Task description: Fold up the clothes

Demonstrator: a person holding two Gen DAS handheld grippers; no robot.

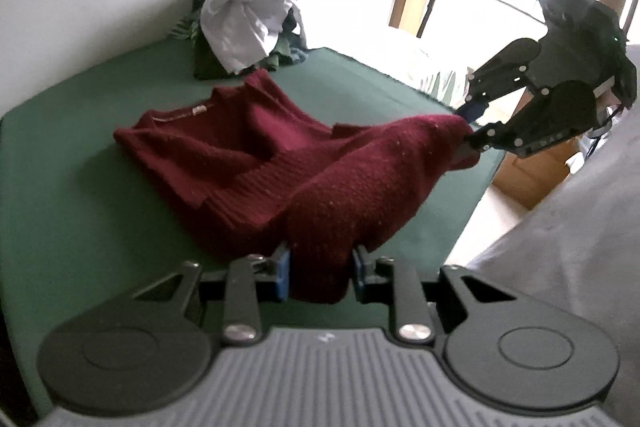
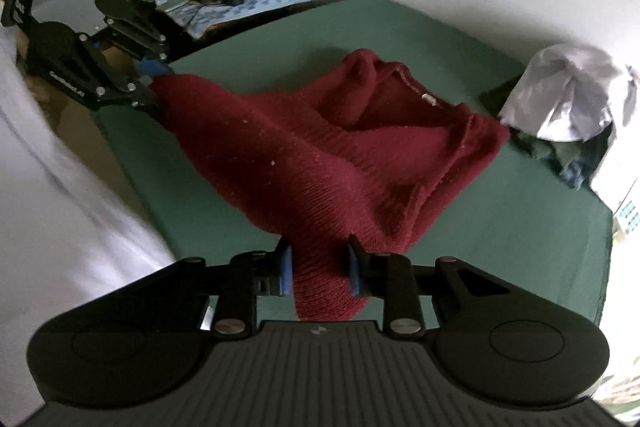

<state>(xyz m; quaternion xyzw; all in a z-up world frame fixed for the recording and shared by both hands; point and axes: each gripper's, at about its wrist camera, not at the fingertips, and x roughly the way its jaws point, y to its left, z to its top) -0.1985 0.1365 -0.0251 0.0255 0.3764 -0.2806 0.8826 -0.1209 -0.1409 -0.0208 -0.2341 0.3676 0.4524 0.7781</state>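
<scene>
The dark red sweater (image 1: 248, 147) lies mid-frame on the green counter (image 1: 80, 155). Its collar end rests flat toward the upper left of the left wrist view, and its near edge is lifted off the cloth. The left tool (image 1: 322, 273) has its blue pads pinched on a bunched corner at the bottom centre of that view. The right tool (image 2: 320, 273) is clamped on the other corner in the same way, and it also shows at the right of the left wrist view.

To fold well, I would keep both grips firm and level and hold the lifted edge taut between them so no sag forms. That edge should travel evenly toward the collar, away from the pile of clothes (image 1: 248, 23) at upper centre.
</scene>
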